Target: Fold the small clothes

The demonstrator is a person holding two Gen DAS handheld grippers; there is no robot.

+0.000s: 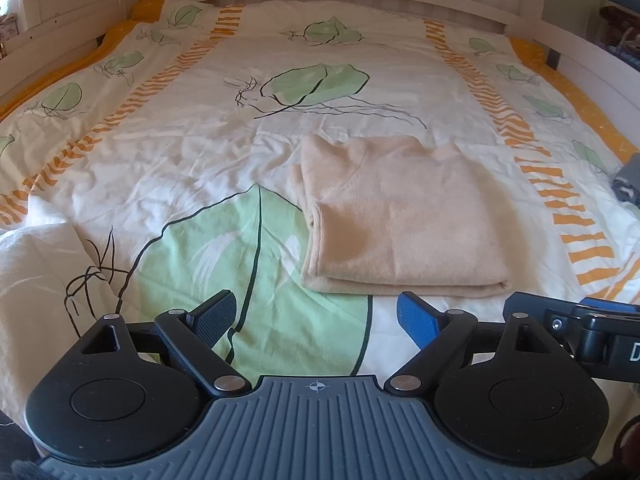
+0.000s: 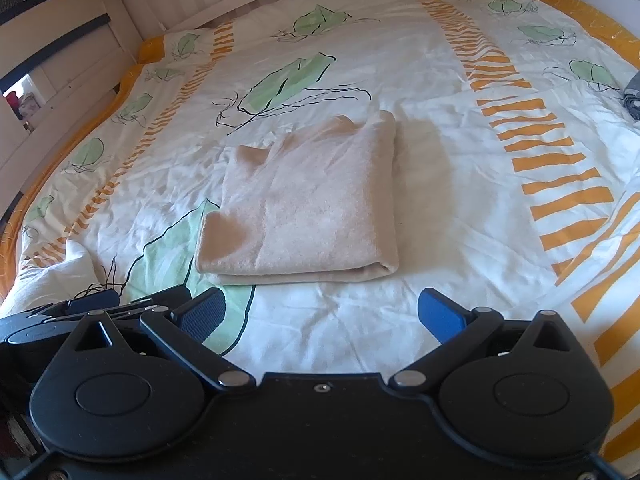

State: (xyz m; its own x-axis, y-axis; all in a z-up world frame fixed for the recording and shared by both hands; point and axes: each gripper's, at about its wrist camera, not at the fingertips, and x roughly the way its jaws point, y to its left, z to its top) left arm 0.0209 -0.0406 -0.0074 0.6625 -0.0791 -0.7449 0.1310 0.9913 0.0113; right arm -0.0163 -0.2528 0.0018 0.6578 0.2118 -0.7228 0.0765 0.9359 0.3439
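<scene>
A beige knitted garment lies folded into a flat rectangle on the bed, its layered edge toward me. In the right wrist view the same beige garment sits just beyond the fingers. My left gripper hovers over the bedspread in front of the garment's near left corner, open with nothing between its fingers. My right gripper stands open too, short of the garment's near edge and not touching it. Each gripper's body shows at the edge of the other's view.
A white bedspread with green leaves and orange stripes covers the whole bed. A grey piece of cloth lies at the right edge, seen again as grey cloth. White bed rails run along the left and far sides.
</scene>
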